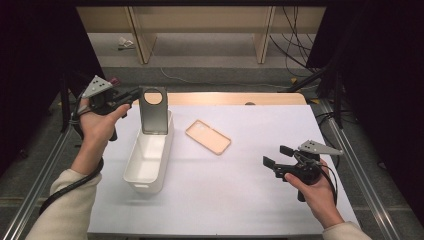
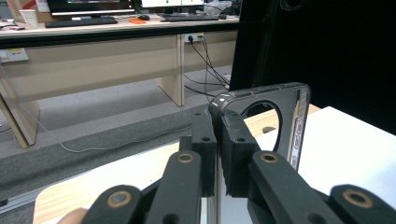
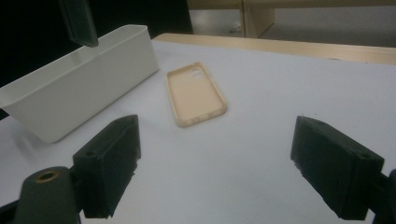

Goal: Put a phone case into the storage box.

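Note:
A dark grey phone case [image 1: 154, 112] with a round camera hole hangs upright over the far end of the white bin [image 1: 141, 170]. My left gripper [image 1: 136, 93] is shut on its top left corner; in the left gripper view the pads [image 2: 233, 154] pinch the edge of the case [image 2: 285, 116]. A beige phone case [image 1: 208, 136] lies open side up on the white mat, right of the bin. My right gripper [image 1: 279, 155] is held open above the mat's right side, nothing between its jaws. The right gripper view shows the beige case [image 3: 196, 93], the bin [image 3: 79, 84] and the grey case's lower tip [image 3: 78, 21].
The white mat [image 1: 240, 195] covers a wooden table whose far edge [image 1: 235, 98] shows behind it. Metal rails run along both sides. Beyond the table are a grey floor, cables and wooden desk legs. Dark curtains stand left and right.

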Demonstrator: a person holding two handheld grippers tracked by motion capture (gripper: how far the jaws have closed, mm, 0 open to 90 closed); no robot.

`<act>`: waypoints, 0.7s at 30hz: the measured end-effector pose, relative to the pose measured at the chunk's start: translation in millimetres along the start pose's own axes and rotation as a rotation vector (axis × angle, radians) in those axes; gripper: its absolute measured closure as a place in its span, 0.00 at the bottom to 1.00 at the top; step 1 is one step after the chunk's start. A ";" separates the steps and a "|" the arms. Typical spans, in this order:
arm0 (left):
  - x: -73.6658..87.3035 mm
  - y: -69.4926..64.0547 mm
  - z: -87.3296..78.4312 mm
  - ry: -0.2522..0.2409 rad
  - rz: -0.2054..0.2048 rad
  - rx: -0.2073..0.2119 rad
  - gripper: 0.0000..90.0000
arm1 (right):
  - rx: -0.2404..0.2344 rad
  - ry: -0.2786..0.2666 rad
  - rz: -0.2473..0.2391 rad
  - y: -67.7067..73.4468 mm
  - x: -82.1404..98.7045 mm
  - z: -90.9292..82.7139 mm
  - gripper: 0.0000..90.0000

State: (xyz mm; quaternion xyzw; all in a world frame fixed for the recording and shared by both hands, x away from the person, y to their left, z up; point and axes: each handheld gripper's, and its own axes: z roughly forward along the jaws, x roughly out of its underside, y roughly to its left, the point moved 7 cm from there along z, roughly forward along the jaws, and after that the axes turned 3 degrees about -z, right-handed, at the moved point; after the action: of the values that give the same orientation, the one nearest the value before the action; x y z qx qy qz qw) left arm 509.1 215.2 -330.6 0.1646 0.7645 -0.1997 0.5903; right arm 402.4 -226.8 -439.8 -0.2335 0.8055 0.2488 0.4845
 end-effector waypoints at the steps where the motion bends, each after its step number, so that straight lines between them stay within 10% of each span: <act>1: 0.6 0.7 0.5 0.000 -0.001 -0.001 0.94 | 0.000 0.000 0.000 0.0 0.1 0.1 0.19; 21: 4.8 8.3 10.6 0.012 0.024 -0.014 0.94 | -0.004 -0.001 0.002 0.2 0.5 1.0 0.19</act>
State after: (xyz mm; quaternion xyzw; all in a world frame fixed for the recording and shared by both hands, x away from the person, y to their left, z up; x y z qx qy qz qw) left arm 520.8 217.2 -338.5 0.1709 0.7674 -0.1862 0.5892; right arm 402.8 -226.0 -440.6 -0.2335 0.8050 0.2510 0.4842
